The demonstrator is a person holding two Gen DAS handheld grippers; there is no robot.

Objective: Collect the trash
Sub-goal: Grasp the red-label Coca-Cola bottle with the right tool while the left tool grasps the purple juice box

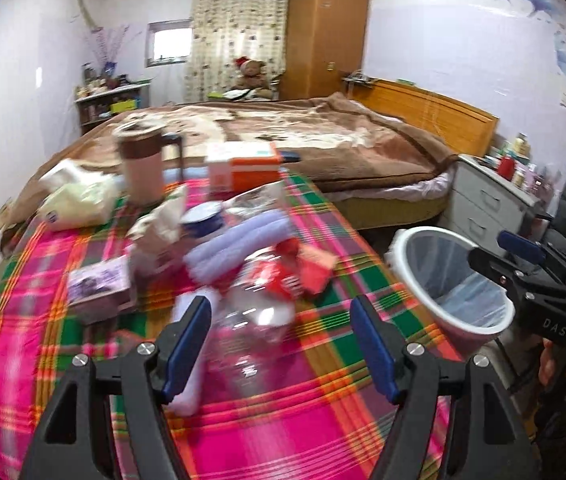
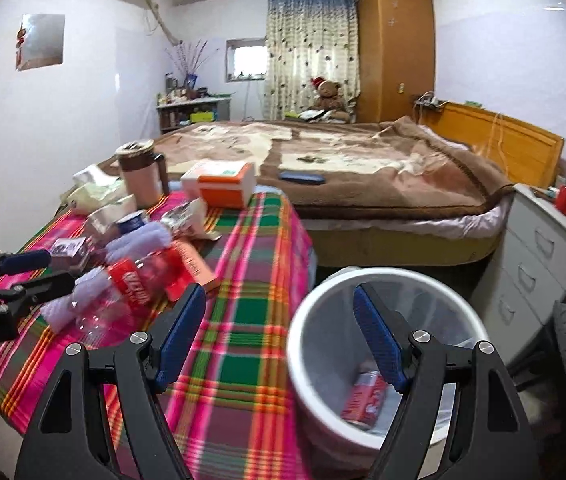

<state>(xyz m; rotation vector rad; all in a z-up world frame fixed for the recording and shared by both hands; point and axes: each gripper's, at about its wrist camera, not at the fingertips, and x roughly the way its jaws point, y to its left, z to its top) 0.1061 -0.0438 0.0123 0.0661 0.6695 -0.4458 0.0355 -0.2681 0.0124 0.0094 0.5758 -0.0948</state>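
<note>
A clear plastic bottle (image 1: 257,312) with a red label lies on the plaid tablecloth (image 1: 283,420), just ahead of my left gripper (image 1: 281,340). That gripper is open; the bottle sits nearer its left finger and neither pad presses on it. In the right wrist view the same bottle (image 2: 131,288) lies beside the left gripper (image 2: 27,276). My right gripper (image 2: 279,334) is open and holds nothing, hovering over the table's edge and the white bin (image 2: 297,344). A red carton (image 2: 363,400) lies in the lined bin (image 1: 459,280). The right gripper (image 1: 523,264) shows beyond the bin.
The table also carries red wrappers (image 1: 311,270), rolled purple cloths (image 1: 235,240), a small purple box (image 1: 99,284), a blue tin (image 1: 203,220), a brown flask (image 1: 141,168), an orange-and-white box (image 1: 243,168) and a white bag (image 1: 79,200). A bed (image 2: 363,160) stands behind, drawers (image 2: 543,264) at right.
</note>
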